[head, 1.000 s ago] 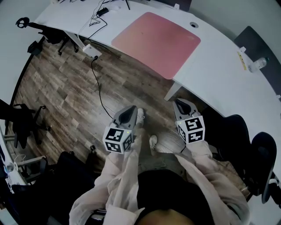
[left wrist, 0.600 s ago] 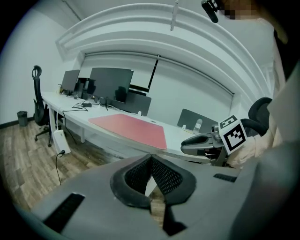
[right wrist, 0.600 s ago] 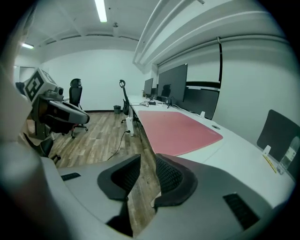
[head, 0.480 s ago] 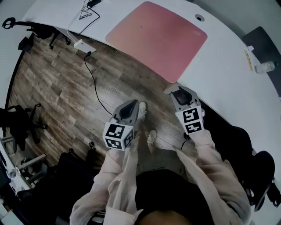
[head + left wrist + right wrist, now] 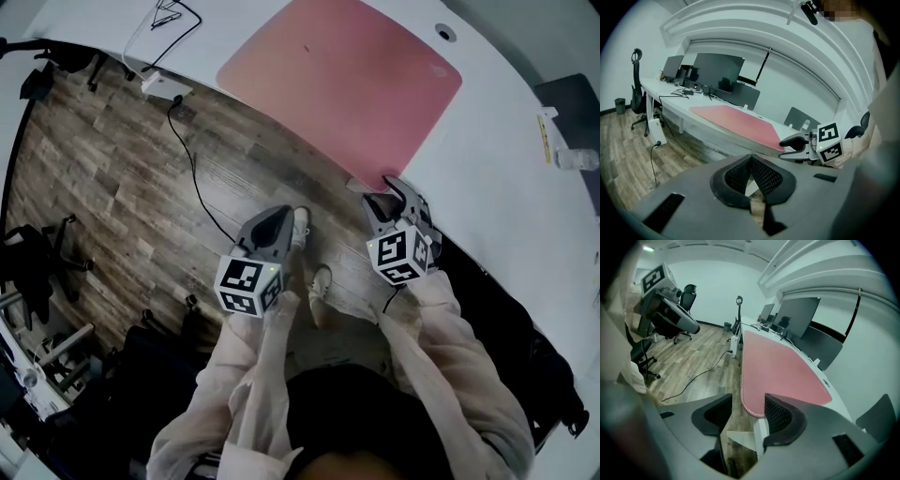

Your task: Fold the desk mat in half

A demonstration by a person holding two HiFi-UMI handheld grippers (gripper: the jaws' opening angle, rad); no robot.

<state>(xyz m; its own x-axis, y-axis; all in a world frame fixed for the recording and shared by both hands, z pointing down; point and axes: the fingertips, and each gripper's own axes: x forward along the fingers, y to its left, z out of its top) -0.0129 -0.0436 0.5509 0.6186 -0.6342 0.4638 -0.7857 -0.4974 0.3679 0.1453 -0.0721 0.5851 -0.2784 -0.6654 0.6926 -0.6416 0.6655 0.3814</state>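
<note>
At desk | right gripper just spread, desk mat corner between | left gripper pressed together

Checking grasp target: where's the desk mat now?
Head view, top centre: the desk mat lies flat on the white desk along its front edge, a round cable hole beside its far corner.

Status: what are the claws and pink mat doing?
Left gripper shut, empty. Right gripper jaws just opened, desk mat corner between them. Mat flat, unfolded. Nothing blocking.
</note>
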